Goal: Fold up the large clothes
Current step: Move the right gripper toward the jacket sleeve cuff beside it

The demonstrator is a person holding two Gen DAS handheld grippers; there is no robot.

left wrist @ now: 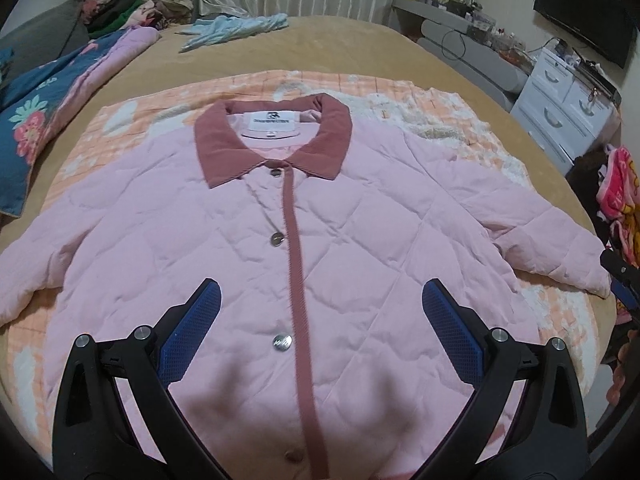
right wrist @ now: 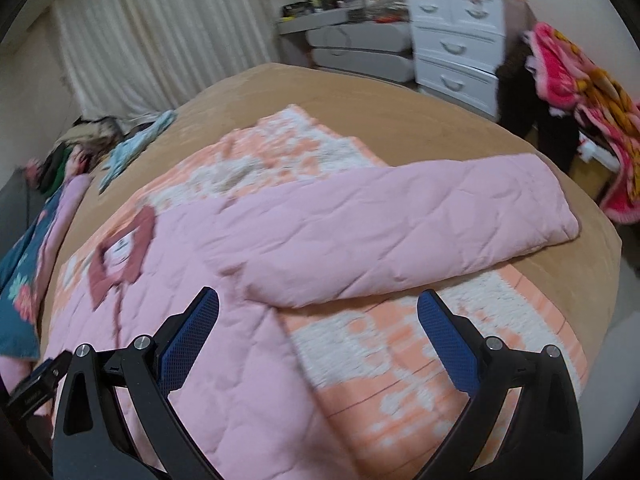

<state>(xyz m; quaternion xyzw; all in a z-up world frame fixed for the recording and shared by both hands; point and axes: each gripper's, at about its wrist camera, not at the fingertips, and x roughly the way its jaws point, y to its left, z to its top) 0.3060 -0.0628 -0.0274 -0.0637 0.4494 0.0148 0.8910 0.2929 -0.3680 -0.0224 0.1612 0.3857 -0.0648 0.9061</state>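
Observation:
A pink quilted jacket (left wrist: pixel 240 240) with a dark pink collar (left wrist: pixel 272 140) lies flat, front up and buttoned, on an orange-and-white blanket (left wrist: pixel 400 92). Both sleeves are spread out to the sides. My left gripper (left wrist: pixel 320 312) is open and empty above the jacket's lower front. In the right wrist view the jacket's body (right wrist: pixel 224 360) is at the left and its right sleeve (right wrist: pixel 400 224) stretches across to the right. My right gripper (right wrist: pixel 318 316) is open and empty, hovering above the armpit area of that sleeve. The right gripper also shows in the left wrist view (left wrist: pixel 620 276) by the sleeve cuff.
The blanket lies on a tan bed (left wrist: pixel 340 44). A floral quilt (left wrist: pixel 40 112) and a clothes pile (left wrist: pixel 132 4) lie at the far left, with a light blue garment (left wrist: pixel 236 26) beyond. White drawers (right wrist: pixel 452 40) and a bright pink blanket (right wrist: pixel 580 92) stand at the right.

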